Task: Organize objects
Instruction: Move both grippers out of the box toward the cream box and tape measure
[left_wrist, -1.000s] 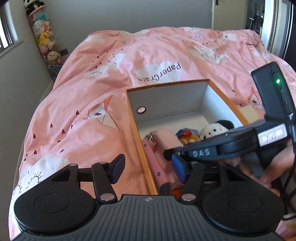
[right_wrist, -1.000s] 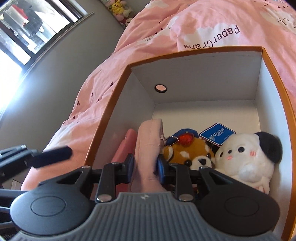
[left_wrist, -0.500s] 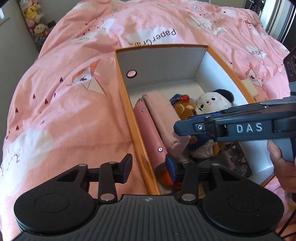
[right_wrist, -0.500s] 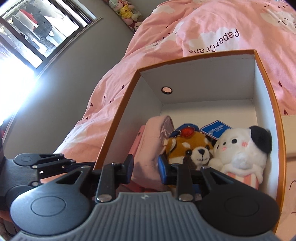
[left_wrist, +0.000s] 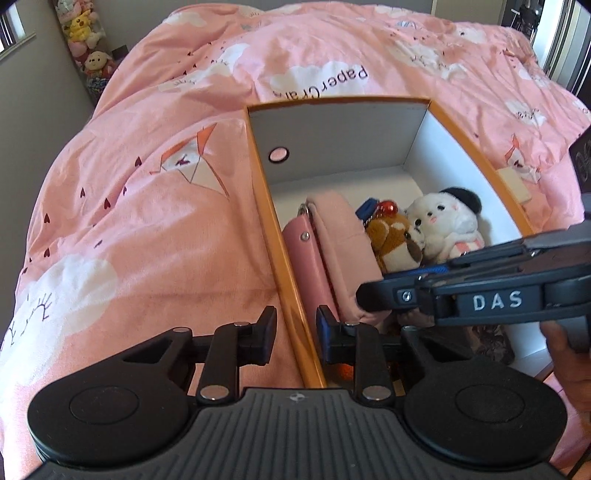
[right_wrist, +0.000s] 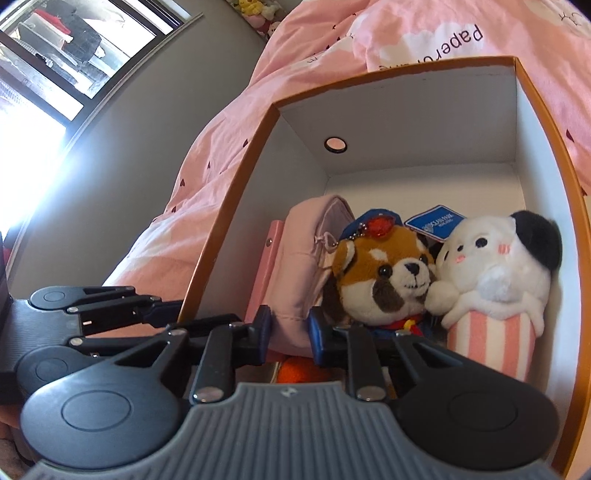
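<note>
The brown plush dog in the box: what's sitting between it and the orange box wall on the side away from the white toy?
In the right wrist view, a pale pink pouch and a flat pink case stand between the dog and that box wall; the right gripper grips the pouch.

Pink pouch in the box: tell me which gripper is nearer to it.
Right. The right gripper closes on the pink pouch; the left gripper straddles the box wall beside it.

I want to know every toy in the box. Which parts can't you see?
- Orange object at the near end: right wrist view, right tool covers it.
- Brown plush dog body: left wrist view, black tool arm hides it.
- Blue tag lettering: too small.
- Dark patterned item: unidentifiable.
</note>
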